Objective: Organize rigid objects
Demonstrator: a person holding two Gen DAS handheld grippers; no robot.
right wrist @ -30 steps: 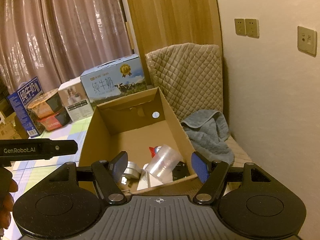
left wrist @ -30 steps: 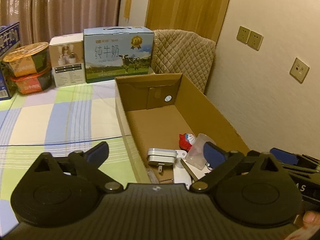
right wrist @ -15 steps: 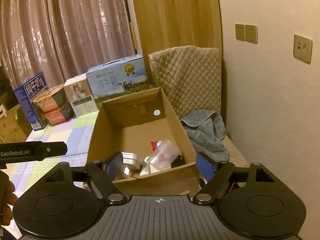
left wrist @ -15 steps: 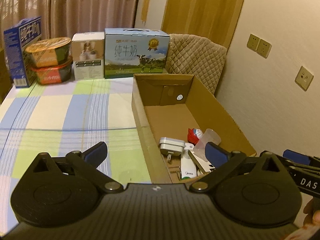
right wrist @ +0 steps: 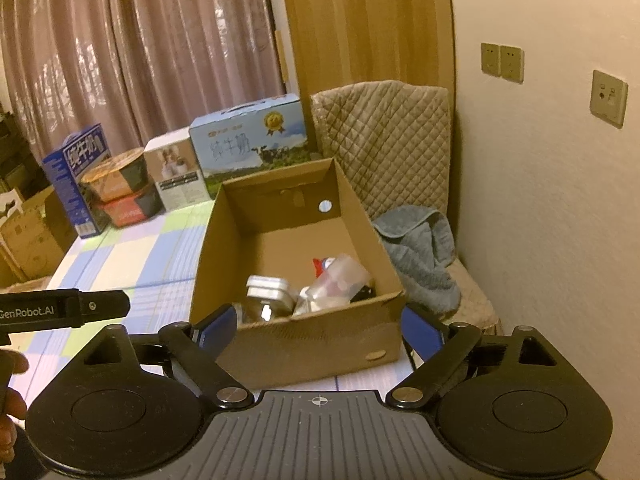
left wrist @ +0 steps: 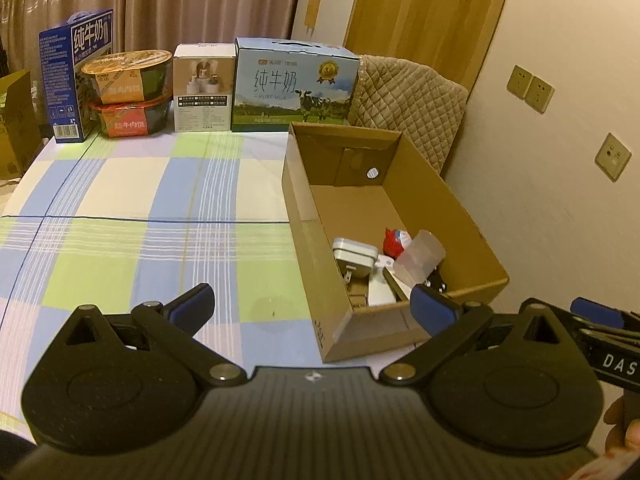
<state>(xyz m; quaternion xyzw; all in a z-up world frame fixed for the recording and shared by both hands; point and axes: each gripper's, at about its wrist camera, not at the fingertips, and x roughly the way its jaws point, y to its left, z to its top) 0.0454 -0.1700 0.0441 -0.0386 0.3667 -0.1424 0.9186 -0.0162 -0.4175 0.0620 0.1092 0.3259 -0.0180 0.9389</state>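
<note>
Cardboard box (left wrist: pixel 384 216) at the table's (left wrist: pixel 120 240) right edge, both grippers empty.
Jaws of left gripper (left wrist: pixel 316 304) and right gripper (right wrist: pixel 316 328) are spread apart, the right's just widened; a grey towel (right wrist: pixel 420 248) is shown in the right view only.

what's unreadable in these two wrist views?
- Items at the near end of the cardboard box: in the right wrist view its front wall hides their lower parts.
- Black thing under the clear plastic cup: left wrist view, mostly covered, so it can't be identified.
- Small print on the white carton: too small in both views.
- Right gripper: cut off by the left view's right edge.
</note>
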